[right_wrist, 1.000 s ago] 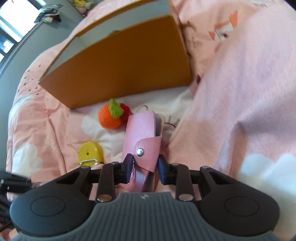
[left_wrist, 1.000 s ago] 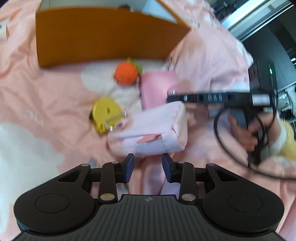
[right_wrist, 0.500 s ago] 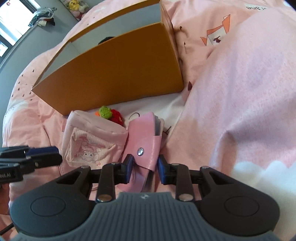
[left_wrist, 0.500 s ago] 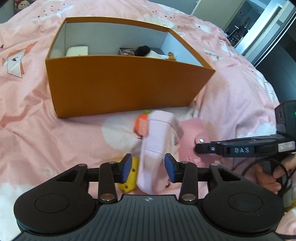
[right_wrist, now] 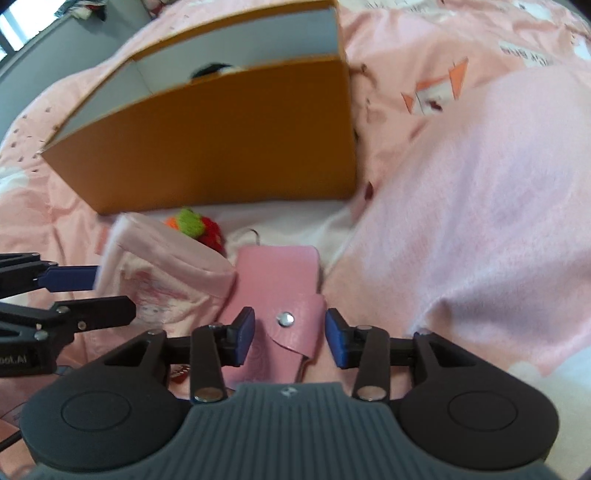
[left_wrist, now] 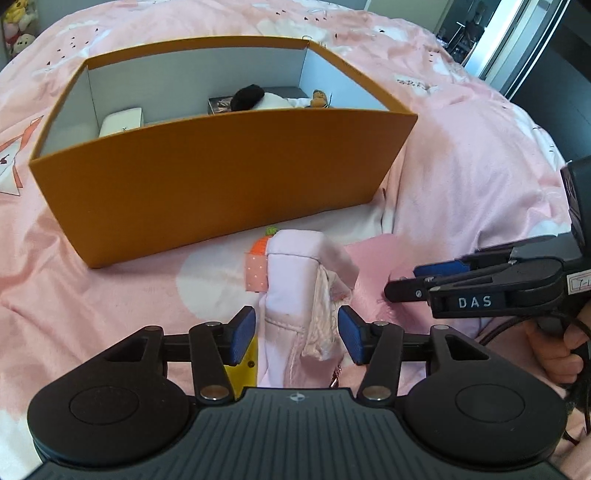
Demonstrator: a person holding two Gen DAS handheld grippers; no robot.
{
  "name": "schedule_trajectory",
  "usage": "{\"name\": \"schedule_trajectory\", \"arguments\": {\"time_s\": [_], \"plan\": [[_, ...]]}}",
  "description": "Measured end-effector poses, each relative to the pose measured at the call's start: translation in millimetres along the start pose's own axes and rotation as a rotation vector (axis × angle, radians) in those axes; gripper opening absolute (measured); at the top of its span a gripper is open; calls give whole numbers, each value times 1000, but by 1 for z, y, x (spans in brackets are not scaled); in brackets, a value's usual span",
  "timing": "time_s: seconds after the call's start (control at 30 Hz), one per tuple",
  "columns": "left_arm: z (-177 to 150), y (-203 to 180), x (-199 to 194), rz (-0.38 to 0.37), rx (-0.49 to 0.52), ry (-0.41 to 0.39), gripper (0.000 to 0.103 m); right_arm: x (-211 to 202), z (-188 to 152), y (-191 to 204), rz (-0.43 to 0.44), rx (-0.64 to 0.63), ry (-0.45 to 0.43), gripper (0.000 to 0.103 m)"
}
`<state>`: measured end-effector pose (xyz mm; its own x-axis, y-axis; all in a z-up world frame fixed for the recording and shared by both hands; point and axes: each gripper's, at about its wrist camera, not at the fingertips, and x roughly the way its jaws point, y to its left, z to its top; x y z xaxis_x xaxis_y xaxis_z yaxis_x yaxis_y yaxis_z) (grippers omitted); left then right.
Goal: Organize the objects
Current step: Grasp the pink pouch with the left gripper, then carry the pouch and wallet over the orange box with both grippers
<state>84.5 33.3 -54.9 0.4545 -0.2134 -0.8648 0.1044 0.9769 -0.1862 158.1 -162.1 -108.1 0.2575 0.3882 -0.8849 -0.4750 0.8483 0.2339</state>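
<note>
A pink bedspread [left_wrist: 461,177] printed with white clouds and orange-and-white origami figures covers the whole surface, wrinkled into soft folds. At the far upper left, yellow and pale stuffed toys [left_wrist: 18,22] sit against a grey wall. At the upper right a bright doorway [left_wrist: 491,37] opens beside a dark panel [left_wrist: 554,81].

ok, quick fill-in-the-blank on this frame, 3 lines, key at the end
1. The left tongs straddle a pale pink ___.
2. The right tongs straddle a pink snap-button ___.
3. The box on the bedspread is ___ outside.

Missing words: pouch; wallet; orange
</note>
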Motion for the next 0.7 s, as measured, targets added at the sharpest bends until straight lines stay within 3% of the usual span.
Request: {"name": "schedule_trajectory", "arguments": {"time_s": [0.07,0.1,0.33,0.7], "plan": [[1,-4,4,45,14,-8,58,4,-1,-3,9,15,8,44],[0,-5,5,54,22,-10,52,4,0,-4,14,15,7,44],[-4,3,3,17,-20,-26,32,5,0,4,-6,-38,-14,36],[-9,24,-50,-28,-123,-193,27,-46,3,34,-69,-159,-157,35]]}}
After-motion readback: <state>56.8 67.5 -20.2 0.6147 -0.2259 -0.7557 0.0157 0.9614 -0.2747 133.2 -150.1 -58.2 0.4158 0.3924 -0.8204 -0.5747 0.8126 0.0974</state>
